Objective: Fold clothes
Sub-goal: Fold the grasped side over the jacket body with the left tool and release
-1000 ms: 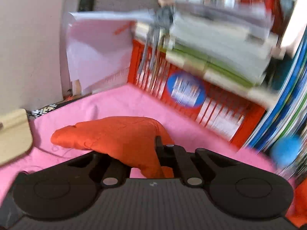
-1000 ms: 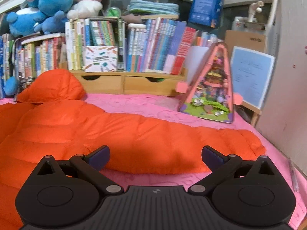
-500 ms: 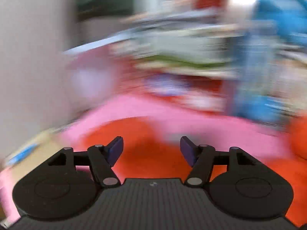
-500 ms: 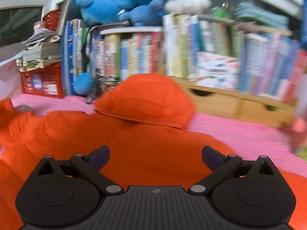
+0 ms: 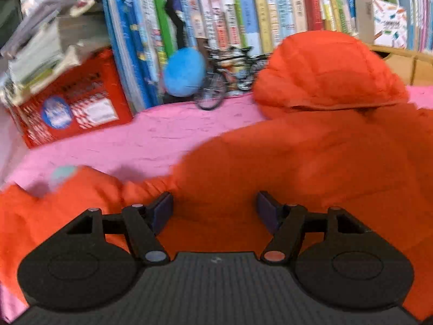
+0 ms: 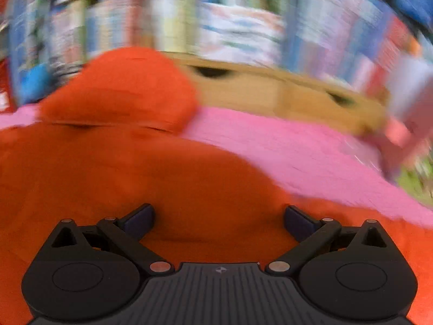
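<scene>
An orange puffer jacket (image 5: 311, 162) lies spread on a pink cloth (image 5: 151, 140), its hood (image 5: 327, 70) toward the books at the back. My left gripper (image 5: 215, 208) is open and empty, just above the jacket's body near its left sleeve (image 5: 81, 197). The right wrist view is blurred: the jacket (image 6: 135, 168) fills its lower left, with the hood (image 6: 121, 86) beyond. My right gripper (image 6: 219, 219) is open and empty over the jacket's body.
A row of upright books (image 5: 257, 8) lines the back. A red crate (image 5: 73, 103) with stacked papers stands at the left, a blue plush (image 5: 184, 71) and a toy bicycle (image 5: 224, 81) beside it. A wooden drawer unit (image 6: 284, 92) stands behind the pink cloth.
My left gripper has let go of the sleeve, opened and swung right toward the jacket's body and hood. My right gripper stayed open and swung left from the right sleeve to the body.
</scene>
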Demonstrator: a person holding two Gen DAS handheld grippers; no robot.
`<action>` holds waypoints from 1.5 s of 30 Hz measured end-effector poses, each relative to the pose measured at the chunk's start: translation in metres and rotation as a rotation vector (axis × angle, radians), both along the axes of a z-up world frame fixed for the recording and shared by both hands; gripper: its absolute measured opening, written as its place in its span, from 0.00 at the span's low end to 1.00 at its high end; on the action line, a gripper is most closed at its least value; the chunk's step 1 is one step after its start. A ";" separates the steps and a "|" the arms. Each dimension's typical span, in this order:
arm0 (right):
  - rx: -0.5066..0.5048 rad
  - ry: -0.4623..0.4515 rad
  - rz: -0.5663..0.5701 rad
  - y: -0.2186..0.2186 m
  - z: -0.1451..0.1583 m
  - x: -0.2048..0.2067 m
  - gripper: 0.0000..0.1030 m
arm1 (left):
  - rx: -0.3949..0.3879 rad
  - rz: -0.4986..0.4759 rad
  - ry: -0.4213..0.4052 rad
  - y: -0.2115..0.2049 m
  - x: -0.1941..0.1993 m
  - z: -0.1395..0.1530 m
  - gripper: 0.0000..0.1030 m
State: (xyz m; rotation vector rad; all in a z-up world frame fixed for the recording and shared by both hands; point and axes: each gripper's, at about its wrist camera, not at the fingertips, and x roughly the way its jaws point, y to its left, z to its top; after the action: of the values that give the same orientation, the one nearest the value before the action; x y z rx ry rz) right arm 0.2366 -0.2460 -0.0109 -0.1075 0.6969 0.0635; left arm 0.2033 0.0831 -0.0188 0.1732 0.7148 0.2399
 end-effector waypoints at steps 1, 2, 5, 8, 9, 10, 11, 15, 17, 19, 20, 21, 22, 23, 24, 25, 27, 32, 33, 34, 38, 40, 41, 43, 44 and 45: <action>0.013 0.010 -0.047 -0.023 -0.001 0.000 0.99 | 0.038 0.018 -0.004 0.007 -0.003 -0.001 0.72; 0.026 0.020 -0.095 -0.045 -0.003 0.000 0.99 | 0.045 0.042 -0.006 0.017 -0.005 -0.003 0.75; -0.023 -0.007 -0.240 -0.105 -0.008 -0.006 0.99 | 0.029 0.111 -0.013 0.048 -0.010 -0.005 0.75; 0.074 0.031 -0.332 -0.158 -0.007 -0.012 0.99 | -0.010 0.153 -0.018 0.067 -0.017 -0.001 0.76; 0.087 0.034 -0.336 -0.169 -0.006 -0.016 0.99 | -0.001 0.165 -0.018 0.068 -0.018 0.002 0.76; 0.035 0.024 -0.378 -0.175 -0.004 -0.019 0.97 | 0.008 0.177 -0.019 0.068 -0.020 0.005 0.76; -0.018 0.013 -0.420 -0.180 -0.001 -0.023 0.96 | 0.012 0.189 -0.020 0.069 -0.021 0.008 0.76; 0.066 -0.054 -0.465 -0.209 0.012 -0.050 0.96 | -0.048 0.187 -0.047 0.066 -0.034 0.022 0.72; 0.191 -0.096 -0.391 -0.215 0.019 -0.068 0.95 | -0.026 0.181 -0.065 0.063 -0.038 0.027 0.73; 0.233 -0.133 -0.299 -0.209 0.025 -0.083 0.95 | -0.002 0.190 -0.074 0.068 -0.043 0.027 0.72; 0.240 -0.142 -0.252 -0.205 0.026 -0.092 0.95 | -0.004 0.195 -0.074 0.072 -0.048 0.025 0.73; 0.240 -0.139 -0.210 -0.202 0.026 -0.098 0.95 | -0.005 0.205 -0.069 0.078 -0.051 0.023 0.73; 0.228 -0.126 -0.186 -0.199 0.025 -0.102 0.95 | -0.006 0.225 -0.054 0.084 -0.053 0.019 0.75; 0.202 -0.105 -0.179 -0.198 0.021 -0.104 0.95 | -0.012 0.245 -0.039 0.091 -0.055 0.015 0.77; 0.176 -0.085 -0.173 -0.196 0.017 -0.106 0.95 | -0.034 0.262 -0.029 0.098 -0.057 0.010 0.78; 0.144 -0.066 -0.194 -0.201 0.012 -0.108 0.95 | -0.062 0.271 -0.028 0.104 -0.059 0.007 0.81; 0.083 -0.025 -0.282 -0.219 -0.001 -0.109 0.95 | -0.105 0.287 -0.029 0.111 -0.062 0.002 0.83; 0.054 -0.054 -0.374 -0.236 0.000 -0.114 0.90 | -0.041 0.296 -0.027 0.099 -0.059 -0.005 0.84; 0.057 -0.063 -0.377 -0.233 0.004 -0.115 0.84 | -0.029 0.304 -0.027 0.096 -0.060 -0.005 0.84; 0.059 -0.072 -0.379 -0.230 0.007 -0.116 0.84 | -0.017 0.309 -0.025 0.092 -0.061 -0.003 0.83; 0.069 -0.110 -0.389 -0.219 0.022 -0.119 0.86 | -0.008 0.245 -0.034 0.068 -0.071 0.007 0.82; 0.074 -0.128 -0.393 -0.213 0.029 -0.121 0.88 | -0.045 0.188 -0.042 0.052 -0.077 0.015 0.82; 0.094 -0.122 -0.322 -0.194 0.030 -0.120 0.88 | -0.068 0.158 -0.042 0.044 -0.081 0.018 0.82; 0.132 -0.107 -0.186 -0.155 0.032 -0.120 0.88 | -0.094 0.103 -0.023 0.025 -0.085 0.020 0.82; 0.152 -0.093 -0.115 -0.134 0.030 -0.118 0.88 | -0.099 0.082 -0.008 0.016 -0.085 0.019 0.82; 0.163 -0.082 -0.068 -0.116 0.031 -0.118 0.89 | -0.093 0.070 0.007 0.008 -0.085 0.017 0.82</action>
State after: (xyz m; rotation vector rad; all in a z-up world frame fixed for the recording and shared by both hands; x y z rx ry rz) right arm 0.1191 -0.3616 0.0198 0.0692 0.6107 0.0506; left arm 0.1182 0.0907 -0.0022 0.0601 0.7385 0.2723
